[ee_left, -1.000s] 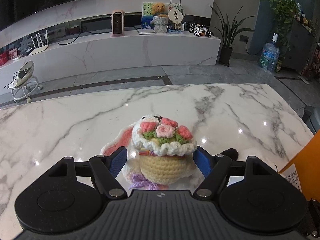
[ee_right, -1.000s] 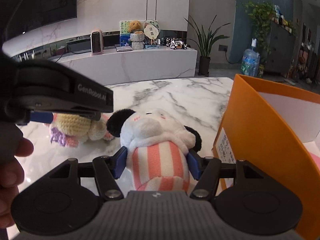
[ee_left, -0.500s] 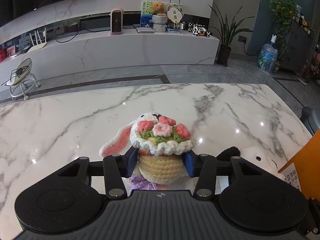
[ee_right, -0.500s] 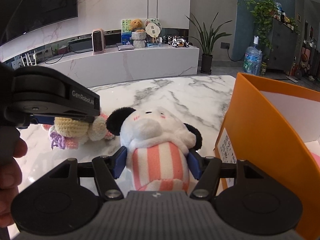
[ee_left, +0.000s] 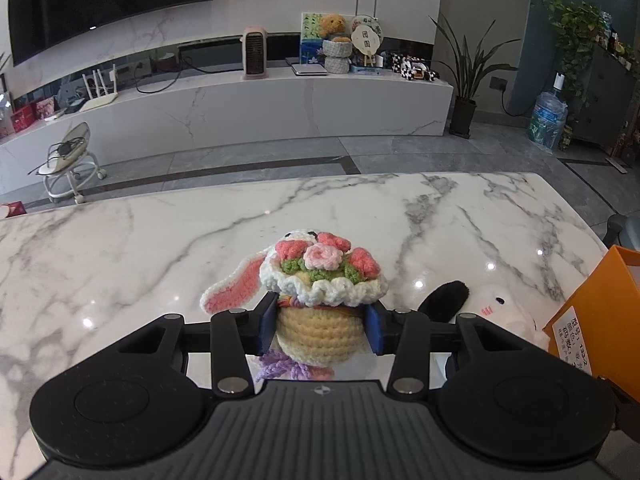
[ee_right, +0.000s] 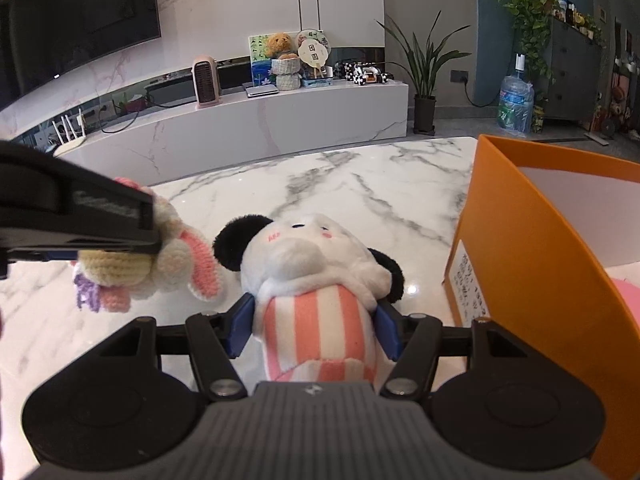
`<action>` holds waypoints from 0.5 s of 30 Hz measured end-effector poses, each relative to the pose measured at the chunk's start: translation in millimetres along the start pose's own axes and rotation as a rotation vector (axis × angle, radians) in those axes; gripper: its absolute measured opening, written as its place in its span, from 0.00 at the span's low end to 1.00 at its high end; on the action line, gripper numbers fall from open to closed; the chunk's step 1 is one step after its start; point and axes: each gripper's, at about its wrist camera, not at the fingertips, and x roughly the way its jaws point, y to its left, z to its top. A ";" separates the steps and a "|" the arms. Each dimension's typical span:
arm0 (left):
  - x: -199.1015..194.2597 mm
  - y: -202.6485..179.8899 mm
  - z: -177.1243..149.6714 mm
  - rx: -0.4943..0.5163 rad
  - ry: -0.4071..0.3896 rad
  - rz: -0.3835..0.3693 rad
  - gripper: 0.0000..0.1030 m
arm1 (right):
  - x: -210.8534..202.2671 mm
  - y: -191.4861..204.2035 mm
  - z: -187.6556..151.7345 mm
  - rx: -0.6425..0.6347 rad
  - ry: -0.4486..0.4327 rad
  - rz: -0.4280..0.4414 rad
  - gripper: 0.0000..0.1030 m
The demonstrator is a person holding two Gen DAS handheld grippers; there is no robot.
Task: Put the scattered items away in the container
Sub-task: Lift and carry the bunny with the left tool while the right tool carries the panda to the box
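A crochet bunny (ee_left: 320,280) with a flower hat and a cream body is clamped between the blue pads of my left gripper (ee_left: 322,326), which is shut on it. In the right wrist view the same bunny (ee_right: 160,264) hangs just above the marble table (ee_right: 360,184). A white plush (ee_right: 312,264) with black ears and a pink-striped body lies on the table, and my right gripper (ee_right: 316,328) is shut on its body. The orange box (ee_right: 540,260) stands open right beside the plush, something pink inside it.
The marble table (ee_left: 160,240) stretches far to the left and ahead. Its far edge drops to a grey floor with a white TV bench (ee_left: 280,104) behind. The orange box (ee_left: 592,320) marks the right side in the left wrist view, beside the plush (ee_left: 500,312).
My left gripper's jaws closed on the crochet bunny, then rose with it and carried it toward the plush. The right gripper and the plush stayed put.
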 end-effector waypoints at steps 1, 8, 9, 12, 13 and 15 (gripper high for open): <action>-5.7 1.3 -0.6 -0.002 -0.004 0.008 0.49 | -2.4 0.5 0.6 0.004 -0.004 0.007 0.62; -50.5 2.6 -2.9 0.009 -0.046 0.045 0.49 | -29.3 3.6 8.1 0.012 -0.062 0.052 0.62; -57.3 2.4 -2.8 0.010 -0.052 0.051 0.49 | -34.4 3.1 9.2 0.012 -0.072 0.059 0.62; -77.1 0.1 -3.2 0.012 -0.068 0.062 0.49 | -53.6 0.2 9.8 -0.006 -0.110 0.075 0.62; -83.8 -1.7 -3.9 0.015 -0.075 0.064 0.49 | -60.6 -1.1 9.7 -0.013 -0.125 0.080 0.62; -97.6 -6.0 -5.8 0.023 -0.090 0.064 0.49 | -76.8 -3.3 9.5 -0.020 -0.166 0.084 0.62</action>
